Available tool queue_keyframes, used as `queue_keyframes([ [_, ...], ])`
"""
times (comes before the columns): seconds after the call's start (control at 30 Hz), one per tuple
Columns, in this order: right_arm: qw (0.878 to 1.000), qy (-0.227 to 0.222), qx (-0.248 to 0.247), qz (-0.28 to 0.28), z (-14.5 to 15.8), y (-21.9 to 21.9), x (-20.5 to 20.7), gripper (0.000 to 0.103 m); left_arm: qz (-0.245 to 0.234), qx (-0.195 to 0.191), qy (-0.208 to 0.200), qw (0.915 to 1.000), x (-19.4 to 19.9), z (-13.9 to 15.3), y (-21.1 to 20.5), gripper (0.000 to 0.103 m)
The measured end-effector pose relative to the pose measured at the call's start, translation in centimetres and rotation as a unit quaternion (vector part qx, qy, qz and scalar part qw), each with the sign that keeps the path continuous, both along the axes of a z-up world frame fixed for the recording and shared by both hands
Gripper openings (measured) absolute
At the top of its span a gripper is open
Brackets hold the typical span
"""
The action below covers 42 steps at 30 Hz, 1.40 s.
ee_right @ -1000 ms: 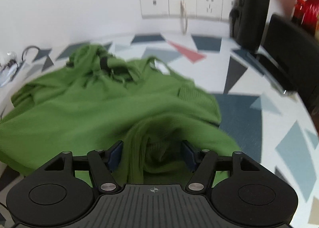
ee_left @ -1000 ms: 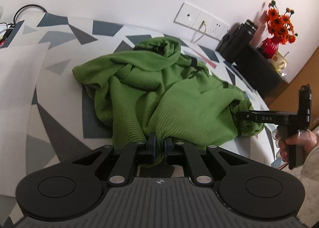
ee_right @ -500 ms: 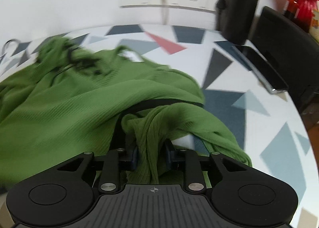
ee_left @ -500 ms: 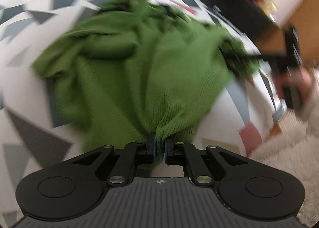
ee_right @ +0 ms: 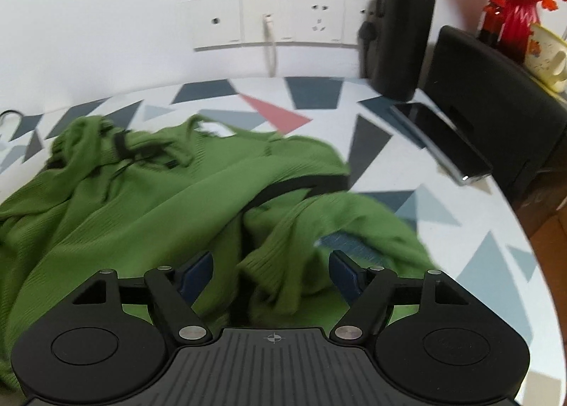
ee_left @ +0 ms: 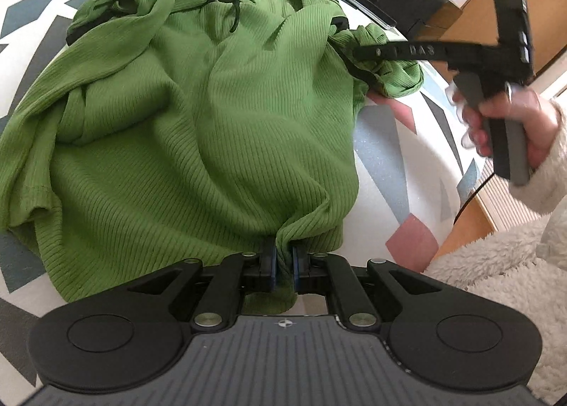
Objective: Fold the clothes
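Left gripper [ee_left: 283,260] clamped on green sweater [ee_left: 198,129] hem at table [ee_right: 489,264] edge; right gripper [ee_right: 271,273] jaws opening, sleeve loose between them.

Bright even light; fisheye warp, slight blur.

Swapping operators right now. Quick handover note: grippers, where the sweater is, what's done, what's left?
Left gripper: shut on the hem of the green sweater.
Right gripper: jaws opening, a sleeve lies loose between them, pads not pressing.
Sweater: spread rumpled on the patterned table, no tidy fold visible.
Nearby: black bottle and phone by the wall.
Left: smooth it flat, fold sleeves in, fold the body.
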State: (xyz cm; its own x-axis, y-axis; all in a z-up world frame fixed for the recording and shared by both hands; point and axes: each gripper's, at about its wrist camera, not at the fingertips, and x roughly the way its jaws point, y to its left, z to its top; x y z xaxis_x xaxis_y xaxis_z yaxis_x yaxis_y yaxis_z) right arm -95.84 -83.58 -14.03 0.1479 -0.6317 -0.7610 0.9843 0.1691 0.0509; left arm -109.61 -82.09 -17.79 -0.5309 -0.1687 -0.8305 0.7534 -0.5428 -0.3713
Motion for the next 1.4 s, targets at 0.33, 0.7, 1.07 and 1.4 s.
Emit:
queue_keyframes([
  [0.33, 0.999, 0.012, 0.038, 0.028, -2.8, -0.9, 1.4, 0.065, -0.003, -0.002, -0.002, 1.0000, -0.7, 0.0, -0.2, 0.009],
  [0.7, 0.998, 0.023, 0.026, 0.056, -3.2, -3.7, 1.9, 0.068, -0.012, 0.010, 0.012, 0.9998, -2.9, -0.3, -0.3, 0.009],
  [1.07, 0.999, 0.009, 0.026, 0.032, -2.4, -2.4, 0.6, 0.068, 0.006, -0.008, 0.069, 0.9975, -1.0, 3.0, -1.4, 0.056],
  [1.4, 0.999, -0.024, 0.041, 0.006, -1.7, 1.3, 0.2, 0.077, 0.157, -0.090, 0.014, 0.9834, 6.7, 4.3, -7.4, 0.069],
])
